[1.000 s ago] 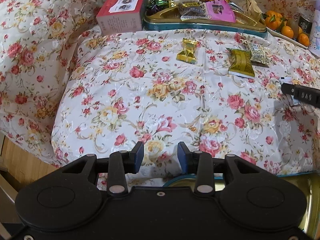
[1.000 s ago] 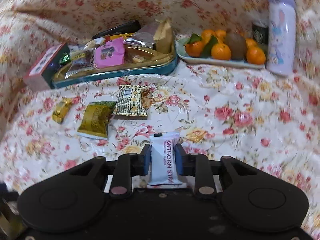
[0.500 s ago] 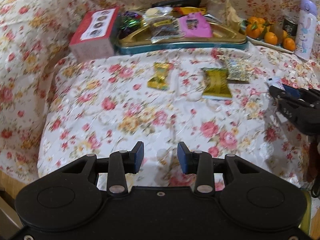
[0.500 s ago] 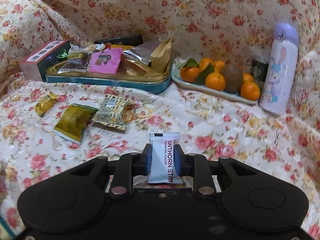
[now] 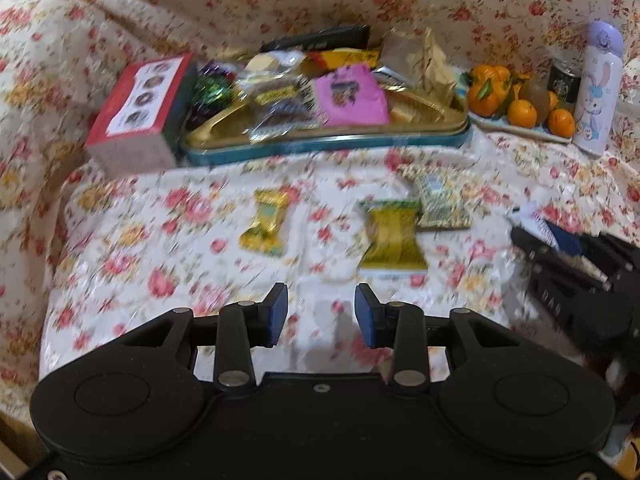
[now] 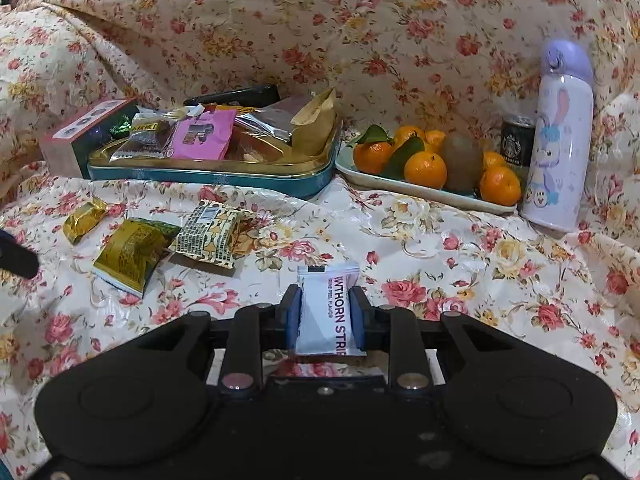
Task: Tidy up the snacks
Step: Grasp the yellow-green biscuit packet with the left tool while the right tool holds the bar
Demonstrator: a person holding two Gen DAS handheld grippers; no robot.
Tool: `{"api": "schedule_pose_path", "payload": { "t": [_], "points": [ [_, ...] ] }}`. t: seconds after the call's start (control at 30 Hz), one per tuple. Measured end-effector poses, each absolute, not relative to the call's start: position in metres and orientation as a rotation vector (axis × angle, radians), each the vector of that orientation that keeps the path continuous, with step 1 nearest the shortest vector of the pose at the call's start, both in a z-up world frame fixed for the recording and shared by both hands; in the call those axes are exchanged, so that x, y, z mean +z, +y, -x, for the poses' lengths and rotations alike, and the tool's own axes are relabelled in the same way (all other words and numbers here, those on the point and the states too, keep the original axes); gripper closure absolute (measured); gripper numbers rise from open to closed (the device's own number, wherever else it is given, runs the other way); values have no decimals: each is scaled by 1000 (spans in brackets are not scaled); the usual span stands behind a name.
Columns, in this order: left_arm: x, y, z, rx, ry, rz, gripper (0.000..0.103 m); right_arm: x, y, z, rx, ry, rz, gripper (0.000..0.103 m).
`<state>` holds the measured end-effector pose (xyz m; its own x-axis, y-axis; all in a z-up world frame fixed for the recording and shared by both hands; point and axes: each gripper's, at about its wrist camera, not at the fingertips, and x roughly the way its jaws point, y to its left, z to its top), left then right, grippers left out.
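the right gripper (image 6: 324, 316) has its two blue pads pressed on the sides of a white hawthorn strip packet (image 6: 325, 304). the packet stands up between them, with its top poking out at 12 o'clock. it looks small, light and a bit squishy, like a soft candy in thin plastic. the wrapper is smooth, so it could slide out if the squeeze gets loose. holding it across the middle, as now, seems the safest spot.

the left gripper (image 5: 321, 311) holds nothing. its pads are apart with a gap between them, and only the flowery cloth (image 5: 140, 280) shows through the gap.

past the left gripper, at 12 o'clock, lies a green and gold packet (image 5: 391, 240), touching a patterned packet (image 5: 440, 200) at 1 o'clock. a small gold candy (image 5: 267, 222) lies alone at 11 o'clock. these look light and crinkly too, best pinched across the puffy middle, not by the thin edges.

further out at 12 o'clock is the gold tray (image 5: 320, 140), already full of snacks. a pink packet (image 5: 352, 96) lies on top. a red box (image 5: 140, 108) sits just beside the tray at 10 o'clock.

at 2 o'clock is a plate of oranges (image 5: 520, 110), with a purple bottle (image 5: 598, 88) and a dark can (image 5: 564, 76) near it.

my guess is the white packet goes to the tray next.
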<state>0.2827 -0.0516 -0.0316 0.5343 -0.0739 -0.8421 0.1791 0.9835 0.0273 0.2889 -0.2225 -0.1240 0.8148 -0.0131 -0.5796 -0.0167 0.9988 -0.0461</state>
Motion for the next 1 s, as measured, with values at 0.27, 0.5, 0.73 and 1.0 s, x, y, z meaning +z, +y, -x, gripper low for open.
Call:
{"api": "schedule_pose_path", "payload": {
  "t": [0.27,0.5,0.73,1.0],
  "points": [
    [-39,-78,-300,-215,951,-132,57,-125,-221,-290,-1,620,65,76],
    [-39,-94,-303,-233,896,-174,53,-125,-220,-290,-2,620,73,75],
    [-50,-98,-312,-220,926,-181,53,-125,-220,-290,-2,620,73,75],
    [-59,-102,-318,-213,943,-188,52,-124,-220,-290,-2,620,72,75]
  ]
}}
